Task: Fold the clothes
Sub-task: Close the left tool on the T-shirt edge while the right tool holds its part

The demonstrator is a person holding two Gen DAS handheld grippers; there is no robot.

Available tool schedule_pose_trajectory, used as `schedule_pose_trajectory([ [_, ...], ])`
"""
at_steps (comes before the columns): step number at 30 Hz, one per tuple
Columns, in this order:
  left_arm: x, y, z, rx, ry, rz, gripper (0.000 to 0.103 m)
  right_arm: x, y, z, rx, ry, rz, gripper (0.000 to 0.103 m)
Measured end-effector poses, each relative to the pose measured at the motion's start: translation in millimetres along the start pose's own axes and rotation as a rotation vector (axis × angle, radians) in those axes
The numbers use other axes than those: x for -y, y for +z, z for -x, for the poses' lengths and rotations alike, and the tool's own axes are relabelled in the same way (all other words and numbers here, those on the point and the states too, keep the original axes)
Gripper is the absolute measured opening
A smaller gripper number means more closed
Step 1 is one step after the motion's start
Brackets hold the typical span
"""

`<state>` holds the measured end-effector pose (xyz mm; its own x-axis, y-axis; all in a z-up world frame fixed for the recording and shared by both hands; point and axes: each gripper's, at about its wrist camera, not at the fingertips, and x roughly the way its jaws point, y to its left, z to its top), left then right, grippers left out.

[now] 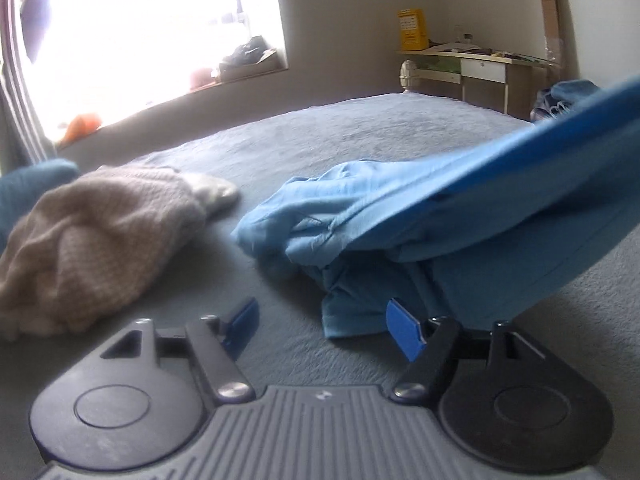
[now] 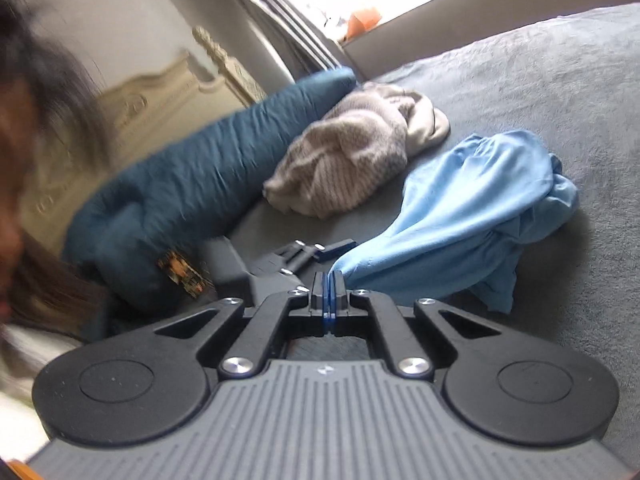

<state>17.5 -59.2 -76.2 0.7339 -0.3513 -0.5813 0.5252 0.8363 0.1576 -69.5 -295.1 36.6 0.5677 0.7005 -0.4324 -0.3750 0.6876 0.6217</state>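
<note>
A light blue garment (image 1: 360, 208) lies crumpled on the grey bed cover (image 1: 320, 136). One end of it is pulled taut, up and off to the right. My right gripper (image 2: 329, 294) is shut on a corner of this garment (image 2: 460, 208), which runs away from the pads in a stretched fold. My left gripper (image 1: 322, 330) is open low over the bed. The garment's lower edge lies just ahead of its right pad, and nothing is pressed between the pads. A beige knitted sweater (image 1: 92, 240) lies bunched to the left.
A teal pillow (image 2: 192, 184) lies along the cream headboard (image 2: 160, 96). A bright window with a cluttered sill (image 1: 168, 92) is at the back, and a desk (image 1: 472, 60) with a yellow box (image 1: 412, 28) stands beyond the bed. A person's hair (image 2: 36, 80) fills the right view's left edge.
</note>
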Motion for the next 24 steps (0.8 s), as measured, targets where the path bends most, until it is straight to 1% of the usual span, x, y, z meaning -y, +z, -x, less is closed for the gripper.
schedule_pose_trajectory([
  [3,3,3,-13,0.014,0.025,-0.002,0.072,17,-1,10,0.025,-0.011,-0.057,0.000],
  [6,-1,6,-23,0.025,0.008,0.040,0.072,34,-4,13,0.034,-0.022,-0.115,0.000],
  [8,0,10,-28,0.036,-0.003,0.044,0.072,39,-8,12,0.032,-0.024,-0.132,0.000],
  [11,0,15,-36,0.056,0.003,0.054,0.072,45,-8,10,0.033,-0.009,-0.142,0.000],
  [12,-2,17,-38,0.062,0.010,0.065,0.072,47,-7,10,0.035,-0.002,-0.144,0.000],
  [15,-20,23,-47,0.067,0.051,0.139,0.070,51,-7,9,0.039,0.010,-0.152,0.000],
  [16,-25,25,-51,0.063,0.054,0.151,0.066,53,-7,9,0.040,0.011,-0.155,0.000],
  [17,-28,26,-56,0.060,0.052,0.149,0.060,55,-8,9,0.040,0.012,-0.159,0.000],
  [18,-30,27,-60,0.057,0.050,0.147,0.058,57,-8,9,0.041,0.012,-0.163,0.000],
  [21,-30,29,-71,0.064,0.028,0.116,0.043,66,-9,4,0.036,0.001,-0.181,0.000],
  [23,-26,30,-77,0.063,0.008,0.106,0.025,71,-9,1,0.037,-0.017,-0.192,0.000],
  [24,-24,31,-79,0.062,-0.001,0.107,0.020,74,-9,0,0.042,-0.029,-0.199,0.000],
])
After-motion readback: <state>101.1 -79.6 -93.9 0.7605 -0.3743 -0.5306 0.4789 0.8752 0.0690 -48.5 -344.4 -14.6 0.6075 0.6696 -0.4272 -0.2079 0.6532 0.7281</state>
